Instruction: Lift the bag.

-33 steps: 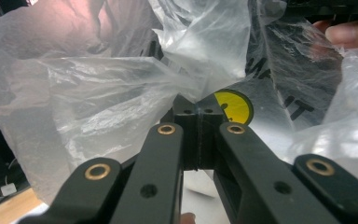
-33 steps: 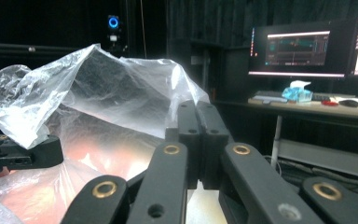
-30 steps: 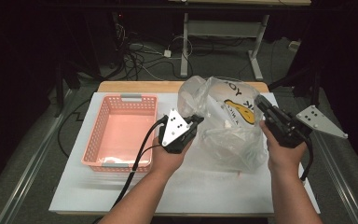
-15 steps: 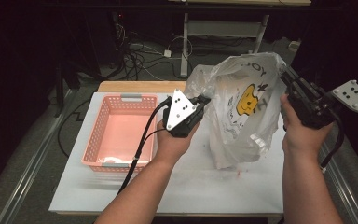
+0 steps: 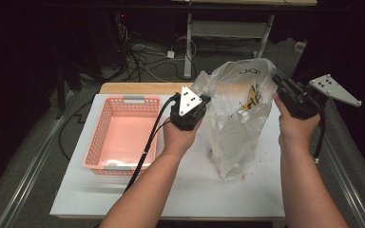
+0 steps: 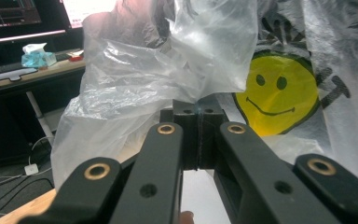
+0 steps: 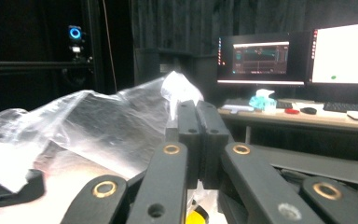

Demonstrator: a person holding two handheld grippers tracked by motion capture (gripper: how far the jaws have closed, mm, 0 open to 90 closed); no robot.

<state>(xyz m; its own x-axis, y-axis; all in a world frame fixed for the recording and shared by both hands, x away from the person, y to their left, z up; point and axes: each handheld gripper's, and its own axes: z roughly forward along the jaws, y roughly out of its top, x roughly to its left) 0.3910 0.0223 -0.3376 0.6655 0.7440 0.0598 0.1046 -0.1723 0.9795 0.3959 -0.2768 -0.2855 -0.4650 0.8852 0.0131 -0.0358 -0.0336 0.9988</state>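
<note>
A clear plastic bag (image 5: 237, 128) with a yellow smiley face print hangs upright, its bottom touching the white table (image 5: 180, 194). My left gripper (image 5: 203, 100) is shut on the bag's left upper edge. In the left gripper view the thin film (image 6: 168, 60) is pinched between the closed jaws, beside the smiley (image 6: 276, 93). My right gripper (image 5: 276, 80) is shut on the bag's right upper edge. The right gripper view has the film (image 7: 98, 126) bunched at the closed jaw tips. Between the two grippers the bag's mouth is stretched.
A pink slotted basket (image 5: 91, 151) stands on the table's left half, with something white at its near end. Small red specks lie on the table around the bag's foot. Behind the table are cables, a desk frame and monitors.
Both grippers have risen with the bag. It went from lying crumpled on the table to hanging upright, and the right hand moved outward to the right.
</note>
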